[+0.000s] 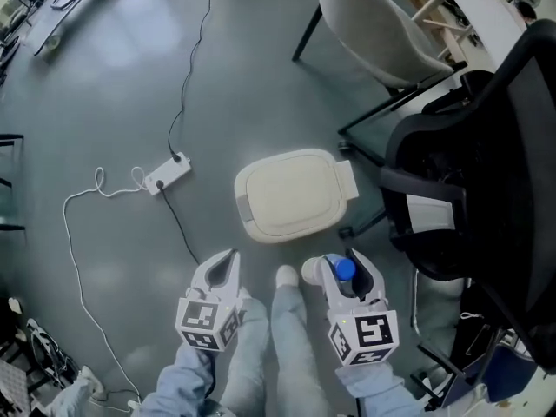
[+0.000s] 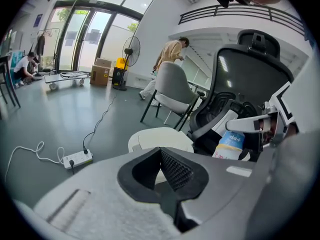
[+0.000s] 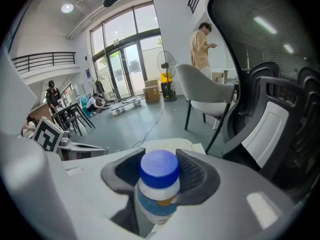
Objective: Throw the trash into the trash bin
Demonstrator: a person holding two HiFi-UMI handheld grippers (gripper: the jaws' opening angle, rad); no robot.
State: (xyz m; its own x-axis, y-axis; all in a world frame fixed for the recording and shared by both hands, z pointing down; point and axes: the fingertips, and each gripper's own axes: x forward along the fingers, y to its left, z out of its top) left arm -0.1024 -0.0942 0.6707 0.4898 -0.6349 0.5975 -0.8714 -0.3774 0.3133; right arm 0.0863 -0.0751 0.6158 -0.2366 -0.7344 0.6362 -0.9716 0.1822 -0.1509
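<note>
The trash bin (image 1: 291, 194) stands on the grey floor just ahead of my feet, its cream lid down; it also shows as the pale bin (image 2: 160, 136) and the pale bin (image 3: 175, 144) beyond each set of jaws. My right gripper (image 1: 349, 272) is shut on a small white bottle (image 3: 159, 184) with a blue cap (image 1: 345, 269), held upright a little to the near right of the bin. The same bottle (image 2: 230, 144) shows at the right of the left gripper view. My left gripper (image 1: 226, 266) hangs to the bin's near left, jaws together and nothing between them.
A white power strip (image 1: 167, 175) with trailing cables lies on the floor to the left. A black office chair (image 1: 469, 172) crowds the right side, with a white chair (image 1: 373, 24) behind it. My own shoe (image 1: 287, 276) is between the grippers. People stand far off in the hall.
</note>
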